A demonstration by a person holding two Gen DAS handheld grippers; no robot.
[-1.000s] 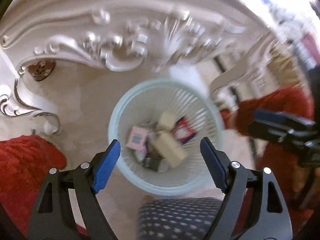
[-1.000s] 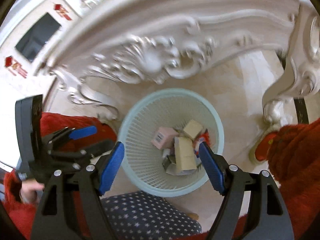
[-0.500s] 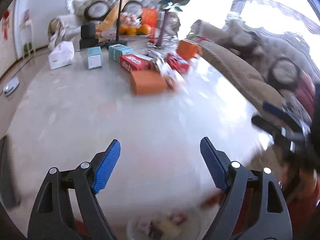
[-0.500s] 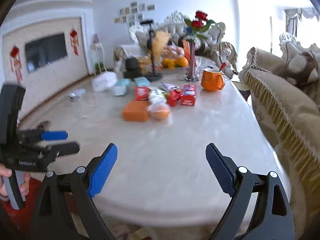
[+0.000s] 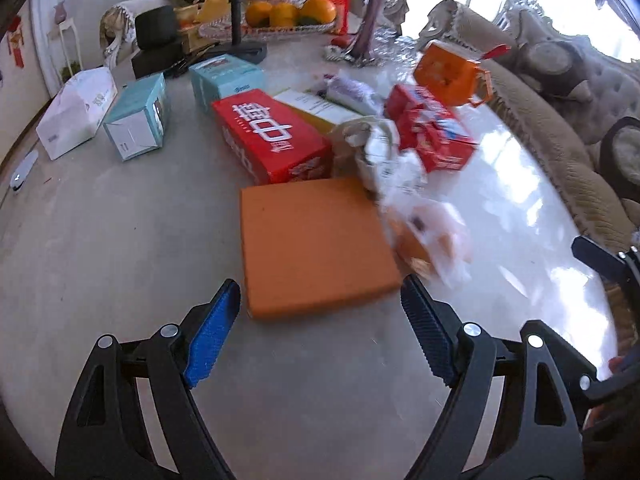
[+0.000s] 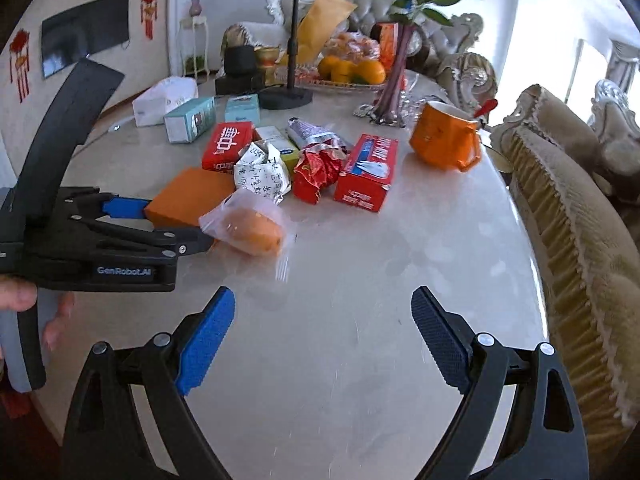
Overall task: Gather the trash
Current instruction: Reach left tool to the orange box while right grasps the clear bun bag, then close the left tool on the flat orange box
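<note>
Half a second ago both claws hung back over bare marble; now the left claw (image 5: 320,304) has closed in on the flat orange box (image 5: 312,246), its near edge between the spread fingertips, nothing gripped. The right claw (image 6: 322,312) is likewise released and empty above the bench (image 6: 360,320). The trash lies mid-bench: bagged orange lump (image 6: 250,226), crumpled paper (image 6: 262,174), red wrapper (image 6: 316,170).
</note>
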